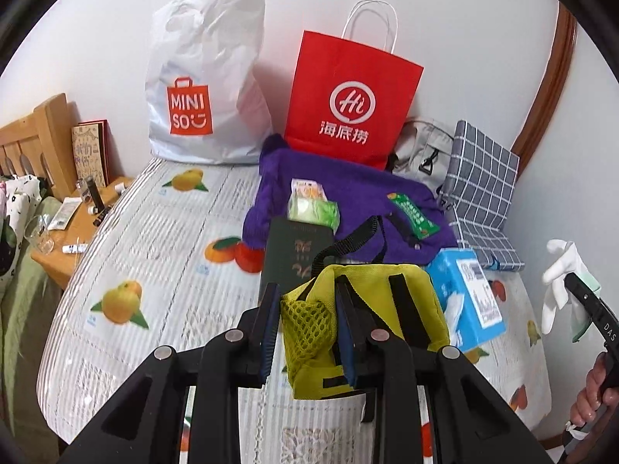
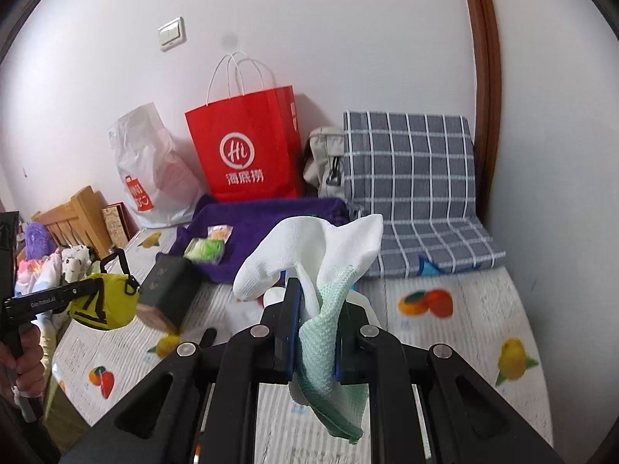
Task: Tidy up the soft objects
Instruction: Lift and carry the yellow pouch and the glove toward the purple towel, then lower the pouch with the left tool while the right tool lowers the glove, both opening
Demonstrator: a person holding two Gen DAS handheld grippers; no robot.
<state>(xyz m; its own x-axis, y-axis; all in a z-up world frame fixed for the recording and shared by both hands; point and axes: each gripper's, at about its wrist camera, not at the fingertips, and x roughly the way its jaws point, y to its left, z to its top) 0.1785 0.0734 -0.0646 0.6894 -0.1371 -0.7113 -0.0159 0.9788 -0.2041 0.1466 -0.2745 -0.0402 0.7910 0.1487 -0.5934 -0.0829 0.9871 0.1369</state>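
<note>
My left gripper is shut on a yellow pouch with a mesh pocket and black straps, held above the fruit-print table. It also shows in the right wrist view. My right gripper is shut on white and mint-green socks, held above the table; they show at the right edge of the left wrist view. A purple cloth lies at the back with small packets on it.
A white Miniso bag and a red paper bag stand against the wall. A grey checked cushion, a grey bag, a dark box and a blue tissue pack lie nearby. A wooden bed frame is left.
</note>
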